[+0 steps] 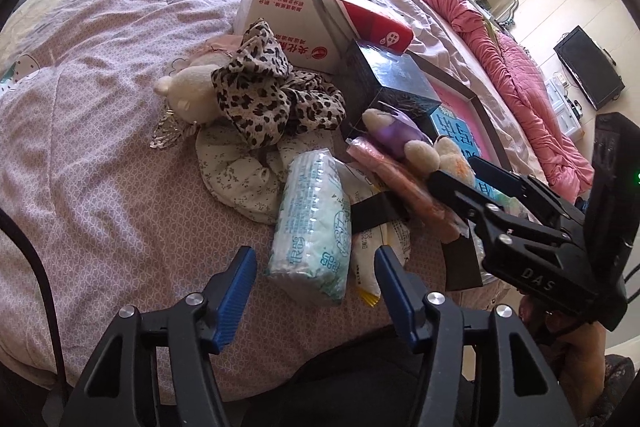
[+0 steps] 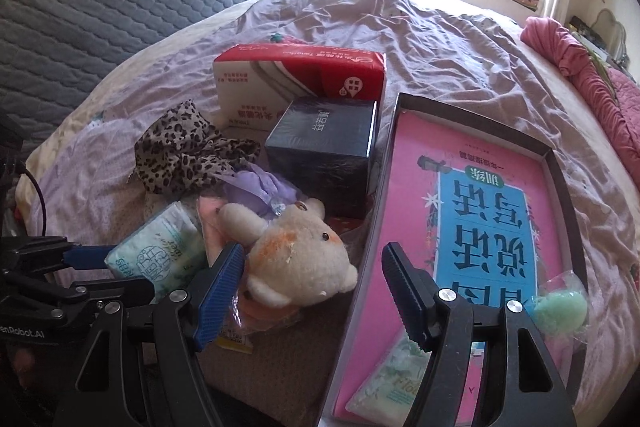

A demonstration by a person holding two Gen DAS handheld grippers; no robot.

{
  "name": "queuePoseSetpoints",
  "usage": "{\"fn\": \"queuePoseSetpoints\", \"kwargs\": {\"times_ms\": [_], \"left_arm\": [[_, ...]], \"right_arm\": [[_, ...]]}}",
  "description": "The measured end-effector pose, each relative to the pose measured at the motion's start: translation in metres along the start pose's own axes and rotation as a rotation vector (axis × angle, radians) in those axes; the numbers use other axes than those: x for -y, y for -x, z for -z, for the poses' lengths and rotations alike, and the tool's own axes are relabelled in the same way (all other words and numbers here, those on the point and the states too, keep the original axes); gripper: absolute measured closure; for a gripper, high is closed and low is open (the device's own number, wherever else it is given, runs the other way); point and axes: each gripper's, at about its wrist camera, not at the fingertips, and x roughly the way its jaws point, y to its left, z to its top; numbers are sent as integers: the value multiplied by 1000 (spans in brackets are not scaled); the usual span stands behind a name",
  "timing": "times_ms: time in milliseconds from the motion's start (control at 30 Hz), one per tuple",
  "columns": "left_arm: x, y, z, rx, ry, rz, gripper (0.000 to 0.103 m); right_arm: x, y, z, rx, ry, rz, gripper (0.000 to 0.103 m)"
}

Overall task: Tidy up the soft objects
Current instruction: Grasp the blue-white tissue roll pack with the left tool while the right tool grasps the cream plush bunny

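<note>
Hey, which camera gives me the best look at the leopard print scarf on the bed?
The left wrist view: the leopard print scarf sits near centre, fully spread over a white plush toy. In the right wrist view, the scarf appears smaller, off to the left.

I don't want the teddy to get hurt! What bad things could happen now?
1. The right gripper is open with one finger beside the cream teddy. It might pinch only an ear or the crinkly wrapper underneath, so the teddy could slip out.
2. The tissue pack sits between the left gripper's open fingers and leans on other packets; grabbing it may drag them along.
3. The two grippers are close together and could bump.
</note>
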Motion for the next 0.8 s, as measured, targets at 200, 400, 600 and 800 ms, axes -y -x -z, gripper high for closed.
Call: {"fn": "queuePoseSetpoints", "kwargs": {"times_ms": [200, 400, 600, 800], "left_arm": [[1, -4, -2, 0, 6, 11, 47], [-1, -8, -3, -11, 23, 32, 57], [-2, -13, -6, -11, 24, 59, 74], [-1, -4, -6, 30, 1, 69, 80]], "right_arm": [[0, -7, -3, 15, -10, -46, 40], [0, -7, -4, 29, -38, -73, 57], [6, 0, -1, 67, -90, -100, 59], [12, 15, -1, 124, -133, -108, 60]]}}
